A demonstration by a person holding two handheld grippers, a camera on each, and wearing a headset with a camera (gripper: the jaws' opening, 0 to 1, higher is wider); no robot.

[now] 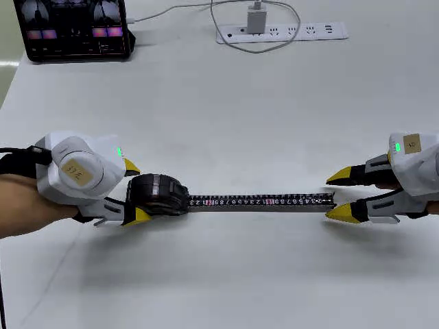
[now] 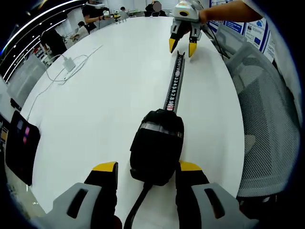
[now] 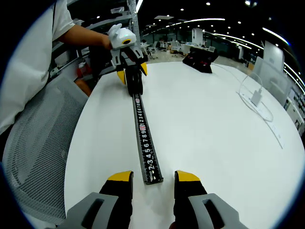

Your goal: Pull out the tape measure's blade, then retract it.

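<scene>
Left gripper sits at the left edge of the head view, its jaws spread wide around the black case. It's released, not clamped. In the left gripper view the right yellow tip lies against the case's side, while a sliver of white table shows between the case and the left tip. The case rests flat on the table, low and left of centre in the head view.

The blade is out! It runs flat along the table from the case's mouth toward the right of the frame, numbers facing up. Its end stops right between the tips of the right gripper, at the right edge. That gripper is released too: in the right gripper view the blade end lies in the gap with table showing on both sides and neither tip touching it.

Top left of the head view, a dark tablet stands with its screen lit. Top centre, a white power strip lies with a charger plugged in and its cable looped beside it. A grey mesh chair fills the right side of the left gripper view.
</scene>
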